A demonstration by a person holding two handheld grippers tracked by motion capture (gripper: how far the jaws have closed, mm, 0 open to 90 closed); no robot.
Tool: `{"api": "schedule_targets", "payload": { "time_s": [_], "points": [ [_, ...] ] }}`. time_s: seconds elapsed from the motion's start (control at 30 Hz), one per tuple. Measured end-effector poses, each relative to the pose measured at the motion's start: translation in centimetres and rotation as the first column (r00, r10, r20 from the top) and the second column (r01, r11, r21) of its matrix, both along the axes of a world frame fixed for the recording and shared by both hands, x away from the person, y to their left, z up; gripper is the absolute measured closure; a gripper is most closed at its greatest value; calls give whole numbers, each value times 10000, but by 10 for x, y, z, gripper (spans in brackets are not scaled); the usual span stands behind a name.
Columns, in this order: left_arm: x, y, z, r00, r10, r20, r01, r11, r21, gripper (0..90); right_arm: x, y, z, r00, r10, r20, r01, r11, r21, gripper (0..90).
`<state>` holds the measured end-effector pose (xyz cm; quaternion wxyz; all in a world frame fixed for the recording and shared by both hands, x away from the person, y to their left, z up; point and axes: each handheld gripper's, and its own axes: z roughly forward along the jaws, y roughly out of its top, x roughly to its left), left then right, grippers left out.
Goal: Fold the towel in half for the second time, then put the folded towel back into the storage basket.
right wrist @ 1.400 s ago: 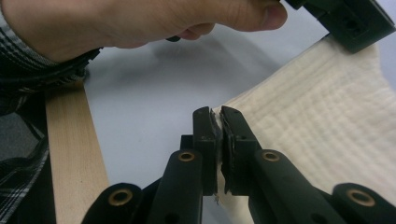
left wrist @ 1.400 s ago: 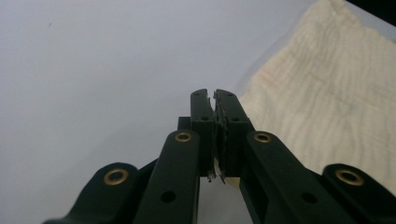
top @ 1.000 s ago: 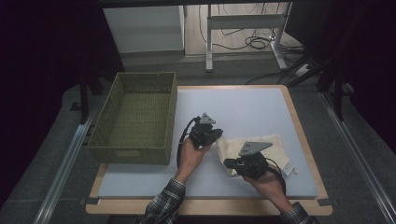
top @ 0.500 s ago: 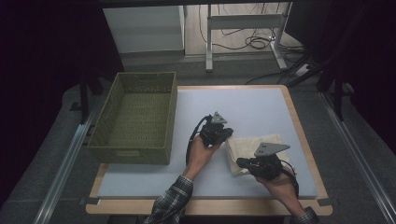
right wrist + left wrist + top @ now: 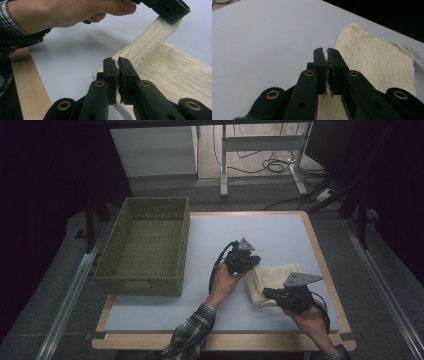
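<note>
Cloth (image 5: pixel 272 282), cream and ribbed, sits folded on the right part of the pale surface (image 5: pixel 165 312), well apart from the green woven basket (image 5: pixel 145 247) on the left. Both sets of tongs are clenched on it: the left tongs (image 5: pixel 251 264) pinch the far corner and hold a strip of fabric up off the pile, while the right tongs (image 5: pixel 268 294) grip the near edge. A white care label (image 5: pixel 412 51) pokes out at one corner in the left gripper view.

Left claw (image 5: pixel 327 53) pinched on cream cloth (image 5: pixel 372 57), white table (image 5: pixel 262 42).
</note>
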<state>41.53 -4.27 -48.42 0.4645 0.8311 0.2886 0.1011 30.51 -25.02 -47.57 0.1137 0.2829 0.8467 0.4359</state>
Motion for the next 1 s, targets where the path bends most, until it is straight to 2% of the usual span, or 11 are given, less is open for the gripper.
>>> {"api": "schedule_targets", "payload": {
  "time_s": [0.5,1.0],
  "points": [
    [6,-30,8,9987,-448,249,450,9990,-49,860,-1,-30,3,9984,-568,-12,568,9980,280,851],
    [17,-63,2,9953,-931,252,933,9956,-56,858,1,-62,-1,9913,-1300,-187,1305,9912,231,851]
  ]
}}
